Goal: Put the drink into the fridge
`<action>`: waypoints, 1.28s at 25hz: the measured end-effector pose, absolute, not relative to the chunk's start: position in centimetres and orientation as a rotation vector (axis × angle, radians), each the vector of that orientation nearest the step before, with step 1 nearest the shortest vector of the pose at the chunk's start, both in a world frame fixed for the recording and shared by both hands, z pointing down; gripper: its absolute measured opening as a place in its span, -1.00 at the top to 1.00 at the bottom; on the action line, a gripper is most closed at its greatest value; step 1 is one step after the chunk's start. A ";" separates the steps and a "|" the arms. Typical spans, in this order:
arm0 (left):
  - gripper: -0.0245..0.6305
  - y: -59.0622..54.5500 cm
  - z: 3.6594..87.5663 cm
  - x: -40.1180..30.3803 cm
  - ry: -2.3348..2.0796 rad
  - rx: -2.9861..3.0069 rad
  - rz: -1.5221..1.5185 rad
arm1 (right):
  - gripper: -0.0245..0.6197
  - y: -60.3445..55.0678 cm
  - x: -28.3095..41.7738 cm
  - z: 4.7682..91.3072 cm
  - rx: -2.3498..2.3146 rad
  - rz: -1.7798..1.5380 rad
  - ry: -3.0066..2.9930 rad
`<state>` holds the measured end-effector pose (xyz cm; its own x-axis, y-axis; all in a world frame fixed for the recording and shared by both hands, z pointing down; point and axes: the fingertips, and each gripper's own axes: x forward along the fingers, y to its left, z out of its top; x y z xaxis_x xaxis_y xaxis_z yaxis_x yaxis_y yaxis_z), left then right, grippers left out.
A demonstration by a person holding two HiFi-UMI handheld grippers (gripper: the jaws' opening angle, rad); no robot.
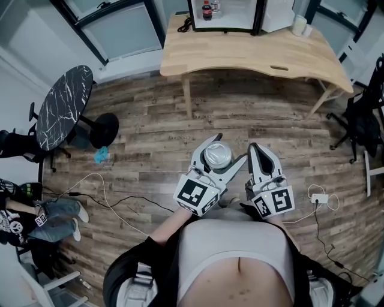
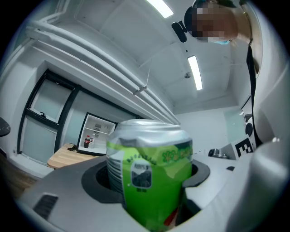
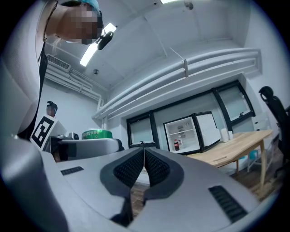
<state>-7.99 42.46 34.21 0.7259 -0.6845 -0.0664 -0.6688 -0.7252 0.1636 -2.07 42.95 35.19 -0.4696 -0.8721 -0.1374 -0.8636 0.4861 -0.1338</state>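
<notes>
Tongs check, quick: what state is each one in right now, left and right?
Left tongs: shut on the green can.
Right tongs: shut, with nothing between them.

We class this as an office or lab room, not a home. We list:
- a wood-plank floor (image 1: 240, 120);
- one pale wooden worktop (image 1: 240, 54) with an open mini fridge (image 1: 234, 18) at its far edge, and bottles (image 1: 207, 10) on its shelf;
- a round black marble-patterned table (image 1: 63, 105) at the left;
- a black office chair (image 1: 363, 123) at the right;
- black-framed glass partitions (image 1: 123, 30) along the far wall;
- loose cables (image 1: 144, 198) and a white charger (image 1: 319, 198) on the floor;
- strip lights (image 2: 195, 72) and long white pipes (image 3: 204, 63) on the ceiling.
</notes>
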 end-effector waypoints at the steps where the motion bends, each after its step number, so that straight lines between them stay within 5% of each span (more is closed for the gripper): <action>1: -0.14 42.4 34.3 -8.3 -1.100 2.796 -0.186 | 0.84 43.1 -2.4 35.3 -1.509 -0.072 2.538; 17: -0.14 38.3 36.8 -8.4 -1.075 2.744 -0.160 | 0.84 39.6 -1.5 37.3 -1.567 -0.132 2.524; 32: -0.14 23.8 34.8 -3.2 -1.158 2.760 -0.225 | 0.84 24.1 4.9 35.1 -1.518 -0.064 2.522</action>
<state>-3.20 23.79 34.76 0.6926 -0.7165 -0.0836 -0.6956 -0.6940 0.1857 4.92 24.12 35.06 -0.4542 -0.8788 -0.1460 -0.8703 0.4727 -0.1379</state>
